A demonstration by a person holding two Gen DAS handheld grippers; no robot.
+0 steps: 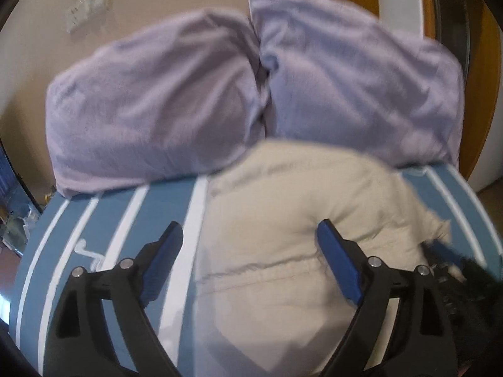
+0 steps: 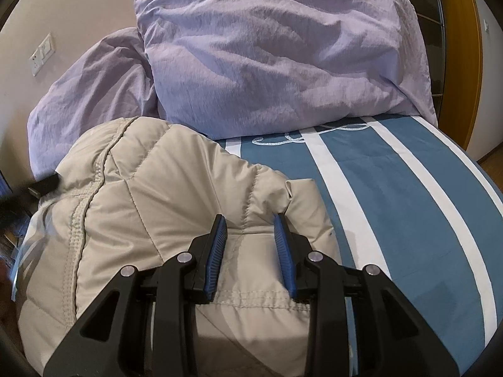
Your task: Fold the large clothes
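A beige quilted jacket (image 1: 283, 207) lies bunched on a bed with a blue and white striped sheet (image 1: 147, 220). In the left wrist view my left gripper (image 1: 250, 229) stands wide open. Its left finger is over the sheet and its right finger over the jacket, and neither pad presses on cloth. In the right wrist view my right gripper (image 2: 249, 220) is shut on a thick fold of the jacket (image 2: 163, 182) near its stitched hem. The cloth puckers at the right pad (image 2: 283, 235). A blurred dark shape with blue (image 1: 440, 251) at the jacket's right edge looks like the other gripper.
Two lilac pillows (image 2: 276, 56) (image 2: 94, 94) lean against the beige wall at the head of the bed, just behind the jacket. A wall socket plate (image 2: 42, 53) is at the left. A wooden door frame (image 2: 462, 62) stands at the right, past the bed's edge (image 2: 471, 160).
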